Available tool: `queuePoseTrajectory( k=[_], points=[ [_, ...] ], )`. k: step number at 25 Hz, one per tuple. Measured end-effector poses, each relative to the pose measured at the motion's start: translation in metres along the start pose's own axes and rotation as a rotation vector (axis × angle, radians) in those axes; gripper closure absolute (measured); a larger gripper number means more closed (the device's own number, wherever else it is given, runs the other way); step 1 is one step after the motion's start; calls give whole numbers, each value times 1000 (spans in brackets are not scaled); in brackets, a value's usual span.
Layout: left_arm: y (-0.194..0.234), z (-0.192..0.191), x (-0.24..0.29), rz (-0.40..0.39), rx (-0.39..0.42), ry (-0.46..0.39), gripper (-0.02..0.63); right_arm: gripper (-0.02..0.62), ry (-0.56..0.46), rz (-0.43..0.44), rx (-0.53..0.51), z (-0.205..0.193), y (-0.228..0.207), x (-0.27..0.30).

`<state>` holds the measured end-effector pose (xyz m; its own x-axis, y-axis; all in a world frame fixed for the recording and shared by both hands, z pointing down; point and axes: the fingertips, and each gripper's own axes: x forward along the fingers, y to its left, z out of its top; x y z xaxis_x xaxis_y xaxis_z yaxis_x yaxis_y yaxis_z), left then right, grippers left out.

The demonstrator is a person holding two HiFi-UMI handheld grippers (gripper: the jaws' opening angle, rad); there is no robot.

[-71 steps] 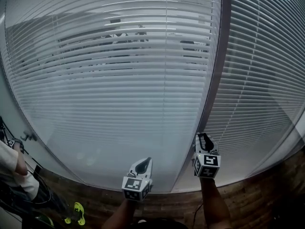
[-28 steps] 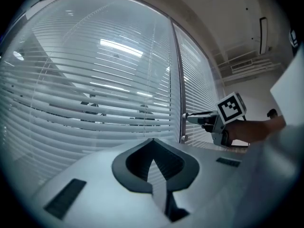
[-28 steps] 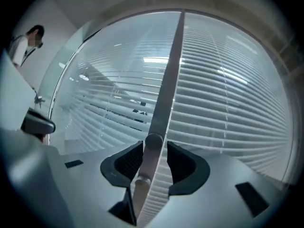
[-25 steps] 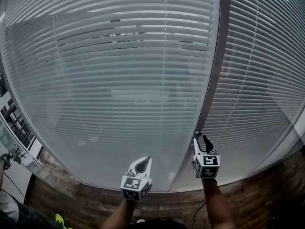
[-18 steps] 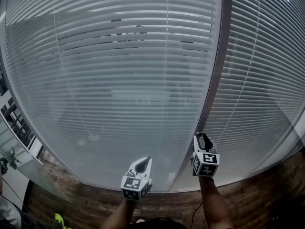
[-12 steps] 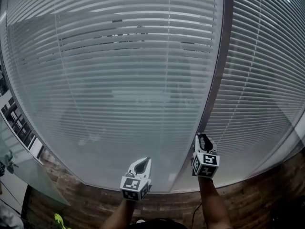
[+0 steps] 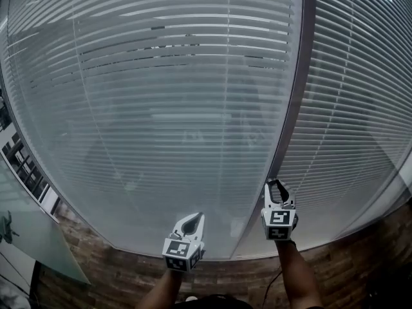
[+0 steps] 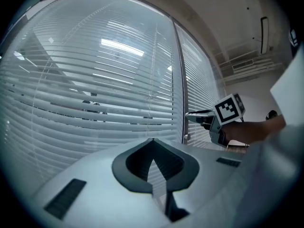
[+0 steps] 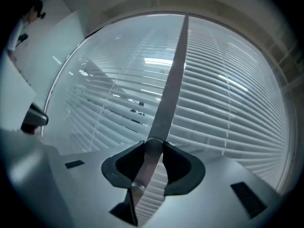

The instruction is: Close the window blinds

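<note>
— Tongs on the right (image 7: 277, 185)?
— Just been closing; now pinched on the small round knob (image 9: 153, 147) on the grey frame post (image 7: 297, 95).
— Left tongs (image 8: 152, 140)?
— Tips together, nothing in them (held level, apart from the window).
— Blinds (image 7: 161, 108)?
— Hanging across both panes, either side of that post, slats showing gaps higher up.

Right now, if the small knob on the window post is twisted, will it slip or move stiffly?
The knob looks smooth, round, so it may slip. It sits fixed on the post, so it probably only turns. The jaws of the right gripper have just been closing on it.
</note>
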<state>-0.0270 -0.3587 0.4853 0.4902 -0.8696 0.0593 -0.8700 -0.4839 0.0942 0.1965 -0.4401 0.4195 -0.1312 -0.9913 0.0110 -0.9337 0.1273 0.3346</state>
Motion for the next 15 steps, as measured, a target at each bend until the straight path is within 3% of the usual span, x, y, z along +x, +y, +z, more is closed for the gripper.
queuePoseTrajectory(
  k=[4, 9, 13, 15],
  points=[
    [1, -1, 1, -7, 5, 5, 606, 469, 32, 46, -251, 0, 6, 1],
    [-4, 7, 4, -11, 9, -4, 606, 469, 67, 38, -521, 1, 8, 1],
    [-9, 4, 3, -22, 8, -6, 606, 469, 94, -17, -888, -5, 14, 1],
    [-10, 3, 3, -29, 8, -5, 606, 469, 102, -30, -1006, -7, 15, 0]
  ],
)
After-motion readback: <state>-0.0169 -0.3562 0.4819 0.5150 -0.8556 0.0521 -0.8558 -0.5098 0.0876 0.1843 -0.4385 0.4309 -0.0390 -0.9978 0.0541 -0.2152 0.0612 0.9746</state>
